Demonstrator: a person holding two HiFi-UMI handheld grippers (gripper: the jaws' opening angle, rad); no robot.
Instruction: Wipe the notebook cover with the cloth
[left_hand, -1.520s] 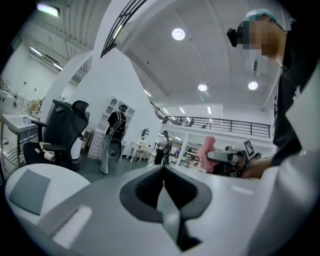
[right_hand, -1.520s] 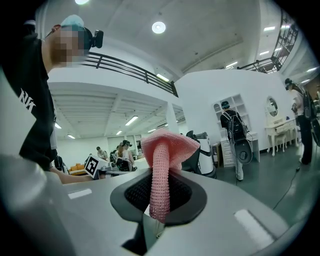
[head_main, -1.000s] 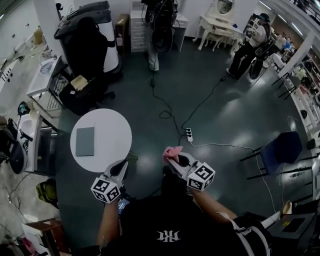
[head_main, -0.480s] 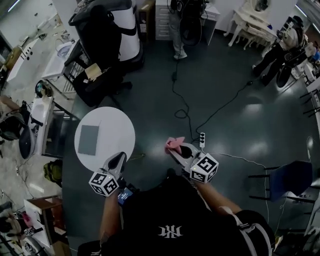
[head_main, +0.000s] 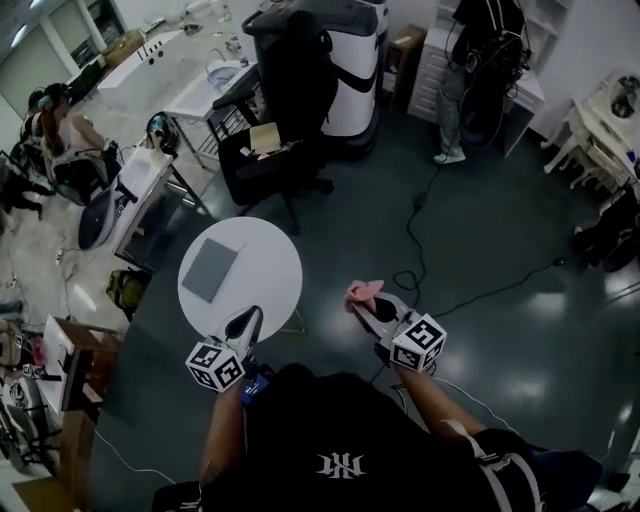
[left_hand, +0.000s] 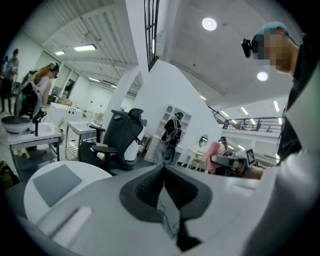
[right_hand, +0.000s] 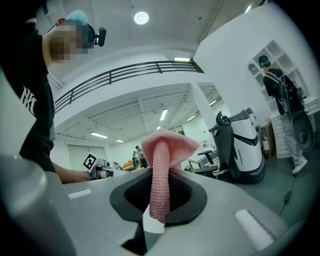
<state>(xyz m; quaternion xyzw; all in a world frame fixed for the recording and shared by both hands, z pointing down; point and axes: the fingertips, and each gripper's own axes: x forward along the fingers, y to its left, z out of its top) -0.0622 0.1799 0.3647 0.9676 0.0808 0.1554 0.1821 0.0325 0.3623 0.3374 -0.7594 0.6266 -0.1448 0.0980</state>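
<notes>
Head view: 1 grey notebook (head_main: 210, 271) flat on round white table (head_main: 270, 285); left gripper (head_main: 248, 318) clenched, empty; right gripper (head_main: 366, 309) clamping 1 pink cloth (head_main: 362, 291).

Right claw (right_hand: 159, 199) pinches the pink cloth (right_hand: 164, 150), jaws tight on its strip. The cloth stands upright and flares at the top. Beyond, the left claw (right_hand: 96, 169) shows far left, and a white machine (right_hand: 247, 145) stands right.
</notes>
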